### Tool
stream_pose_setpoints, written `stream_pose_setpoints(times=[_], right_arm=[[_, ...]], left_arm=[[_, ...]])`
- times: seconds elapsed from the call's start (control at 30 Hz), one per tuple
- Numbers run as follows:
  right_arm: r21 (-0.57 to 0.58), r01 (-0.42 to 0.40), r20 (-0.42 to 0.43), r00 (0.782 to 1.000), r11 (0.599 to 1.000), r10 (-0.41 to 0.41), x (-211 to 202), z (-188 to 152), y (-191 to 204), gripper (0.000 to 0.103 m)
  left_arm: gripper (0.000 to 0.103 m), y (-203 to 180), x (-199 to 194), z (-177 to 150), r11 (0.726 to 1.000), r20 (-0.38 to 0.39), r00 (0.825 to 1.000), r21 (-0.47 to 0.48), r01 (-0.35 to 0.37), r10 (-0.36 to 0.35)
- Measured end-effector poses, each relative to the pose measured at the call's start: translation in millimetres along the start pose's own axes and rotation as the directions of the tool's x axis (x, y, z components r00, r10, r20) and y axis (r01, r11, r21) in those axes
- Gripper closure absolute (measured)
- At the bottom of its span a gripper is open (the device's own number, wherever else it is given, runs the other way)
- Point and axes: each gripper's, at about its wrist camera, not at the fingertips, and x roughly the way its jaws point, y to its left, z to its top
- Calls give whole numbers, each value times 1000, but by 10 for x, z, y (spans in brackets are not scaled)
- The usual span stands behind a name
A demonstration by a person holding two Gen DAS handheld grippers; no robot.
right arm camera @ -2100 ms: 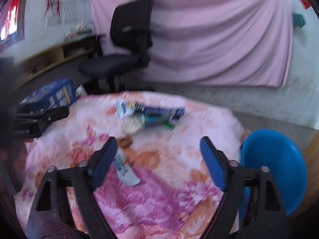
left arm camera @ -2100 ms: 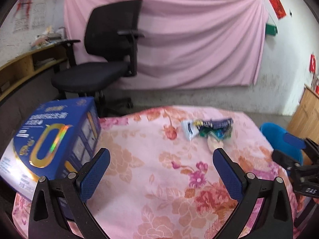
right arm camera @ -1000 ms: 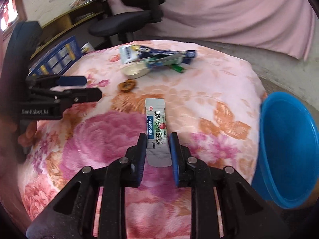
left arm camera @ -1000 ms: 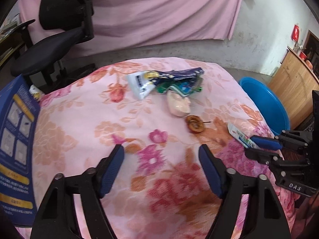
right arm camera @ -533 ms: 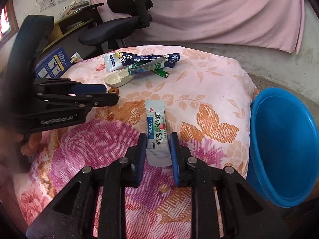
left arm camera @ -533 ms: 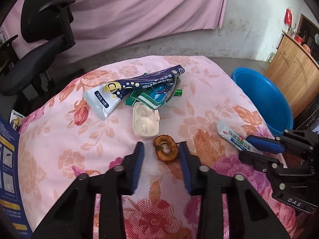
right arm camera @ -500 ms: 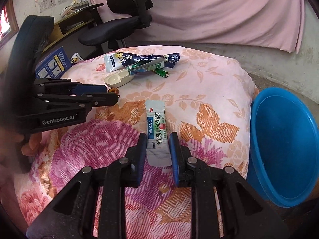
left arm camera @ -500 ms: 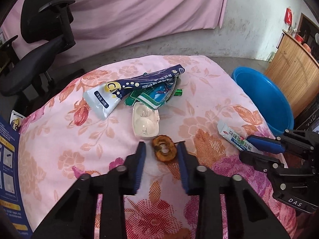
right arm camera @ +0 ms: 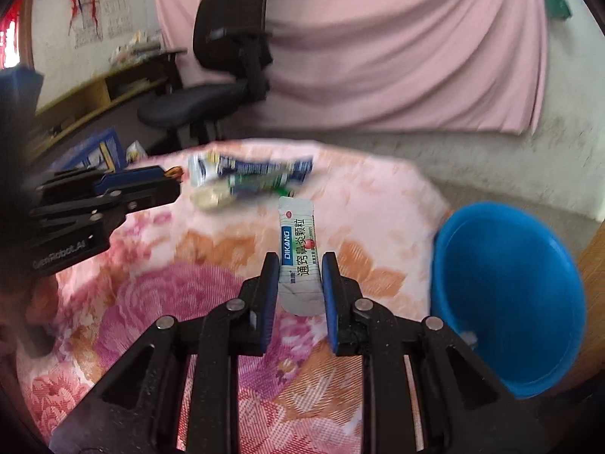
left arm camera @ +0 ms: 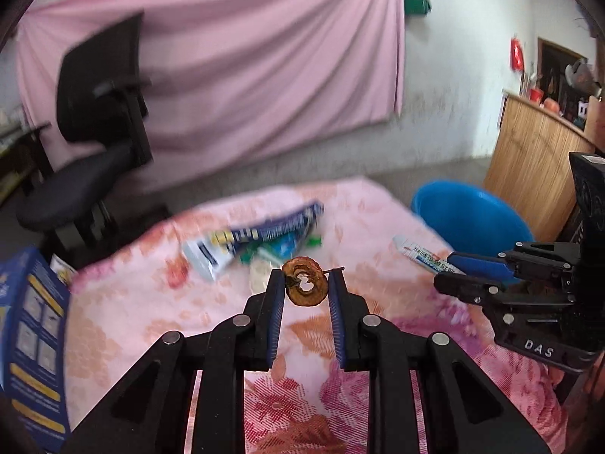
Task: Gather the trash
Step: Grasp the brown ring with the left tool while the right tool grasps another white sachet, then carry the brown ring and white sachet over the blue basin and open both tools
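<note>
My left gripper (left arm camera: 305, 283) is shut on a brown dried fruit ring (left arm camera: 305, 283), held up above the floral pink cloth (left arm camera: 151, 314). My right gripper (right arm camera: 298, 272) is shut on the lower end of a white sachet (right arm camera: 298, 249) with blue and green print, lifted clear of the cloth. In the left wrist view the right gripper (left arm camera: 459, 268) shows at the right with the sachet (left arm camera: 419, 251) sticking out of it. A pile of wrappers (left arm camera: 257, 240) and a cream plastic shell (right arm camera: 211, 197) lie farther back on the cloth. A blue basin (right arm camera: 510, 295) stands off the right edge.
A blue carton (left arm camera: 30, 325) stands at the left edge of the cloth. A black office chair (left arm camera: 90, 143) is behind it, in front of a pink curtain (left arm camera: 234, 75). A wooden cabinet (left arm camera: 533, 174) stands to the right behind the basin (left arm camera: 469, 215).
Both grippers have risen off the cloth with their loads: the left with the fruit ring, the right with the sachet. The views have tilted up toward the wall.
</note>
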Motion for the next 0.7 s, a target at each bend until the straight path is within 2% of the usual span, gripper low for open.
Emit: stream_pose_setpoints(times=[0.17,0.27,0.4,0.57,0.7], right_arm=[[2,44,137,990,999,-44,-236,48,-6,53],[17,76,266,961,997,-77,-463,76,-13,53],[53,136,442,885,989,-145,-814,66,-56,53],[109,199,555,800,974,-226,-1120,11,-161,53],[163,252,630,717,954,-297,-1345,-55,-277,53]], left_arm=[[84,-121,-268,-4,999,155,987,26,-39,34],[84,-203,-424,75,998,264,963,36,-60,49],[84,-349,-626,206,995,402,914,55,-85,56],[84,-567,-733,320,994,508,861,81,-68,18],[84,-772,-731,366,993,547,837,108,-37,-28]])
